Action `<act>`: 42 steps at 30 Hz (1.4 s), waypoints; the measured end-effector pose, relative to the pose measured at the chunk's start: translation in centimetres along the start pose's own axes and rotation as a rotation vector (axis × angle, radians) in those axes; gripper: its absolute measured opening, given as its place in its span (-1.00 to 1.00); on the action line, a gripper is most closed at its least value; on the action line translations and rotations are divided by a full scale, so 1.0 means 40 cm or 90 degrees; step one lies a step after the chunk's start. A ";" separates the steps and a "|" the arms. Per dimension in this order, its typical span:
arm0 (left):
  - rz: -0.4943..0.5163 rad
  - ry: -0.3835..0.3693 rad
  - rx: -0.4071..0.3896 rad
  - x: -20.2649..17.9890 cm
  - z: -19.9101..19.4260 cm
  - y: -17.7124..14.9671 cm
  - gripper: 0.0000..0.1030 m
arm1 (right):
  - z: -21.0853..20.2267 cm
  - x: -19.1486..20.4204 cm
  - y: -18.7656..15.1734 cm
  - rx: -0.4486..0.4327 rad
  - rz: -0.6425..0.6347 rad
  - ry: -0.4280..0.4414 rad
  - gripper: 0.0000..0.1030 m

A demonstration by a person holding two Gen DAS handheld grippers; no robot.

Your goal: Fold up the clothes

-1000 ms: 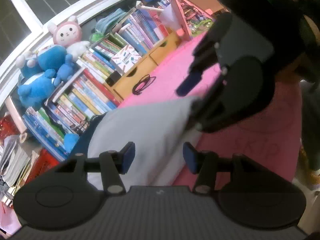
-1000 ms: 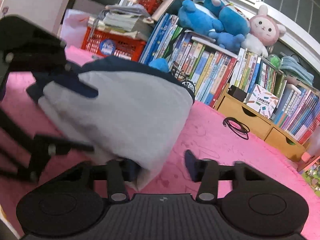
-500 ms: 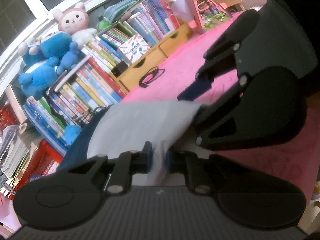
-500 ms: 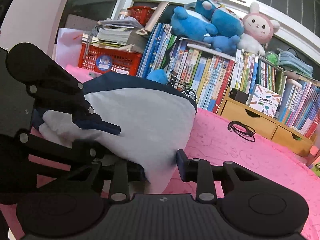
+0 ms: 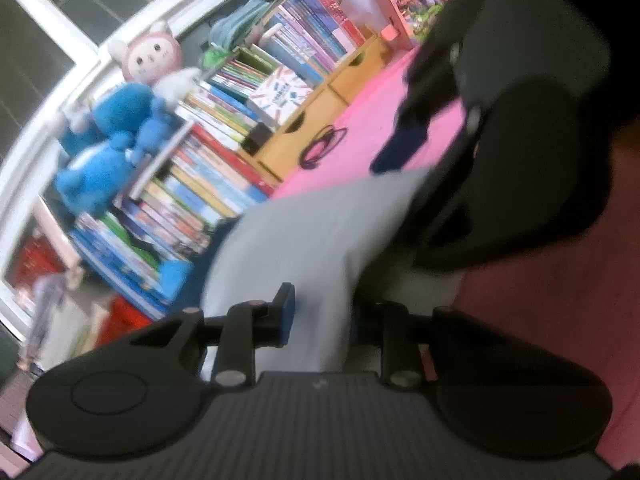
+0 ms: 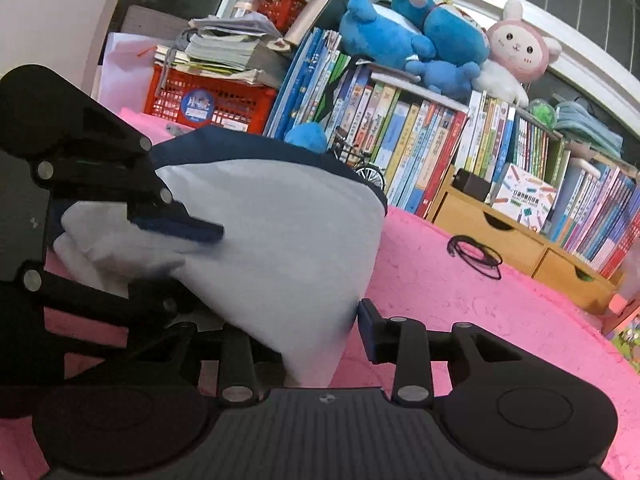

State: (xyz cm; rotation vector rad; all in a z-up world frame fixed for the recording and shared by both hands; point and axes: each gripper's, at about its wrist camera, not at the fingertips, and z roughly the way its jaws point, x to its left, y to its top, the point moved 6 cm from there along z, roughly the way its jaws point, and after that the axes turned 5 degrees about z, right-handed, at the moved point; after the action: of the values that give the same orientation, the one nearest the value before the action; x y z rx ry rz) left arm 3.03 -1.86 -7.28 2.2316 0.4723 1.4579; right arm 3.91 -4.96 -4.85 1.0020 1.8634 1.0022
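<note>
Bright pink cloth-covered table (image 6: 500, 312) fills the foreground. Along its far edge sits a long row of upright colourful books (image 6: 420, 136), w/ blue and pink plush toys (image 6: 440, 40) on top, a red plastic basket (image 6: 212, 100) stacked w/ papers at one end, low yellow wooden drawers (image 6: 520, 236) at the other. A black coiled cable (image 6: 474, 254) lies on the pink cloth just in front of the drawers. White-framed dark windows sit behind.

The light grey garment w/ navy blue trim (image 6: 280, 240) is held up off the table between both tools. Its navy edge arches across the top; the grey cloth narrows downward to a hanging tip, so long axis runs roughly top to bottom.

Right gripper (image 6: 320, 332): cloth hangs in the gap, near finger hidden behind it, far pad just beside the fabric; can't tell if it pinches. Left gripper (image 5: 320, 316): jaws have just been opening, grey cloth between them; view blurred, grip unclear.
</note>
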 end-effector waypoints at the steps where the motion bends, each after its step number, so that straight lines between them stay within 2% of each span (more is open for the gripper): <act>1: -0.002 0.000 0.003 0.008 -0.003 -0.008 -0.51 | -0.007 0.004 0.003 -0.007 -0.015 -0.004 -0.29; 4: -0.010 0.003 0.003 0.023 -0.010 -0.021 -0.52 | -0.022 0.034 0.001 -0.032 -0.123 -0.029 -0.17; 6: -0.010 0.016 -0.009 0.025 -0.016 -0.011 -0.67 | -0.013 0.063 -0.002 -0.046 -0.203 -0.041 0.01; 9: -0.023 0.023 -0.029 0.036 -0.032 0.007 -0.69 | 0.003 0.103 0.000 -0.072 -0.313 -0.048 0.03; 11: -0.016 0.021 -0.039 0.035 -0.036 0.011 -0.69 | 0.022 0.118 0.004 -0.076 -0.352 -0.046 0.01; 12: -0.010 0.022 -0.040 0.032 -0.034 0.009 -0.63 | 0.032 0.122 0.006 -0.076 -0.362 -0.043 -0.09; 13: -0.001 0.025 -0.037 0.027 -0.028 0.004 -0.61 | 0.042 0.119 0.008 -0.069 -0.349 -0.035 -0.24; 14: 0.007 0.028 -0.033 0.022 -0.022 -0.001 -0.61 | 0.051 0.115 0.010 -0.063 -0.335 -0.028 -0.48; 16: 0.021 0.038 -0.025 0.019 -0.014 -0.018 -0.62 | 0.049 0.104 0.016 -0.066 -0.299 -0.025 -0.58; 18: 0.024 0.045 -0.011 0.026 -0.010 -0.039 -0.77 | 0.040 0.091 0.022 -0.073 -0.267 -0.025 -0.62; 23: -0.012 0.074 0.025 0.074 -0.028 -0.098 -0.78 | 0.019 0.058 0.032 -0.076 -0.218 -0.020 -0.62; 26: -0.029 0.078 0.037 0.081 -0.036 -0.109 -0.79 | 0.022 0.065 0.027 -0.067 -0.227 -0.015 -0.61; 31: -0.071 0.077 0.055 0.105 -0.047 -0.127 -0.81 | 0.047 0.118 0.033 -0.074 -0.278 -0.039 -0.57; 32: -0.080 0.076 0.060 0.113 -0.050 -0.137 -0.80 | 0.050 0.121 0.036 -0.073 -0.279 -0.041 -0.63; 35: -0.089 0.081 0.072 0.124 -0.062 -0.167 -0.80 | 0.049 0.079 0.044 -0.057 -0.230 -0.036 -0.63; 42: -0.115 0.086 0.072 0.114 -0.060 -0.157 -0.84 | 0.046 0.105 0.032 -0.069 -0.263 -0.072 -0.63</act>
State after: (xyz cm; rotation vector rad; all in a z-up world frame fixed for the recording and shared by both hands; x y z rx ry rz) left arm 2.29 6.16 -6.20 2.1198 0.7971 1.5247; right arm 4.27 -0.25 -5.54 0.5638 1.8030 0.7716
